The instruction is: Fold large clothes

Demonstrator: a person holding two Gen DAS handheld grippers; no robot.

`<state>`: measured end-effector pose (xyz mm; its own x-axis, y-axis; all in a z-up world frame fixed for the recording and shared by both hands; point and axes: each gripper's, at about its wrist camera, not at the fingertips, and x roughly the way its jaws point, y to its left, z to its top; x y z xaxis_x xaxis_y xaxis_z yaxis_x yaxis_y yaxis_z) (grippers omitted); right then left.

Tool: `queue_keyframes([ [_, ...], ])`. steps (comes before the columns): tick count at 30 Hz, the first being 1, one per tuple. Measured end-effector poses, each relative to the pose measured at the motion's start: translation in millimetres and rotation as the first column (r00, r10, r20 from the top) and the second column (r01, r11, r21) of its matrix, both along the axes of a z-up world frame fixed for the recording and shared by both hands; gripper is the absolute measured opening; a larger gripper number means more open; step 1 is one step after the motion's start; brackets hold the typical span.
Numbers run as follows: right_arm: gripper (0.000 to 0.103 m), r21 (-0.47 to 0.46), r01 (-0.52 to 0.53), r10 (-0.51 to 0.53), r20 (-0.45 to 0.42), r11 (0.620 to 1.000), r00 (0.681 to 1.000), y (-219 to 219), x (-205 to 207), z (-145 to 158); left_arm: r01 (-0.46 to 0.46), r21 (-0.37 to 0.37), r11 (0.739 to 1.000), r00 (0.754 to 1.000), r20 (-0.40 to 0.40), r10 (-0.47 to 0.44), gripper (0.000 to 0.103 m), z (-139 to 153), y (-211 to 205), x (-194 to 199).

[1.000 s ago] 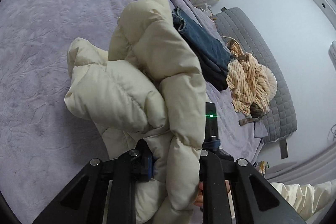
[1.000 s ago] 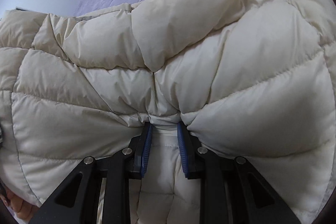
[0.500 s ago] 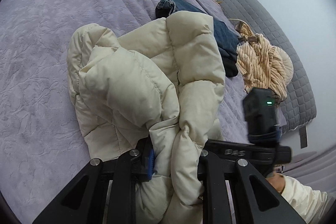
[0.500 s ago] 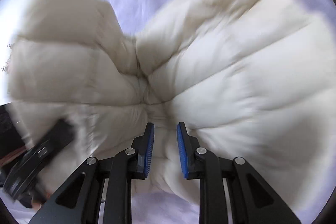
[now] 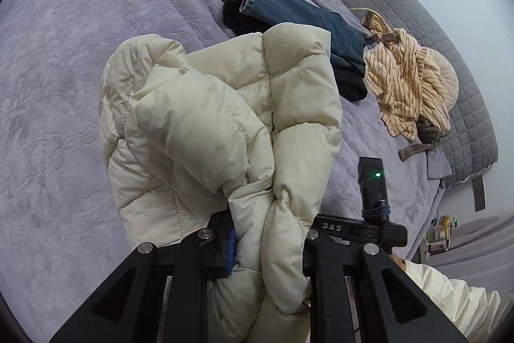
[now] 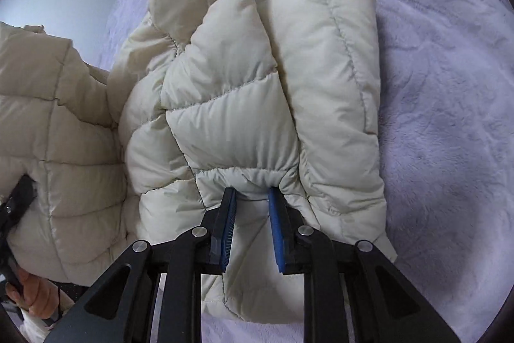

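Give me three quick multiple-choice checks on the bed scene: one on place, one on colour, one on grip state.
1. Where do the folded jeans lie?
A. On the purple bedspread beyond the puffer jacket
B. On the floor
C. On top of the jacket

2. What colour is the puffer jacket?
A. Navy
B. Cream
C. Red

3. What is the right gripper doing?
A. Hanging open above bare bedspread
B. Pinching the striped shirt
C. Pinching a fold of the jacket

Answers: 1 A, the jeans rest on the bedspread past the jacket. 2 B, its quilted shell is cream. 3 C, the right gripper has fabric bunched between its blue pads.
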<state>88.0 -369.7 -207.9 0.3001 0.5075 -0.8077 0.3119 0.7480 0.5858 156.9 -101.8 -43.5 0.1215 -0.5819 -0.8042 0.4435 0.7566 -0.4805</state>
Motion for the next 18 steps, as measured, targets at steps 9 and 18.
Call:
queue_keyframes([
  [9,0.021,0.095,0.0,0.0,0.002,0.996,1.0,-22,-1,-20,0.113,0.061,0.992,0.993,0.016,-0.114,0.022,1,-98,-20],
  [18,0.021,0.267,0.041,-0.043,0.005,0.963,0.999,-62,-11,-41,0.164,0.118,0.979,0.986,-0.006,-0.164,0.022,-30,-139,-28],
])
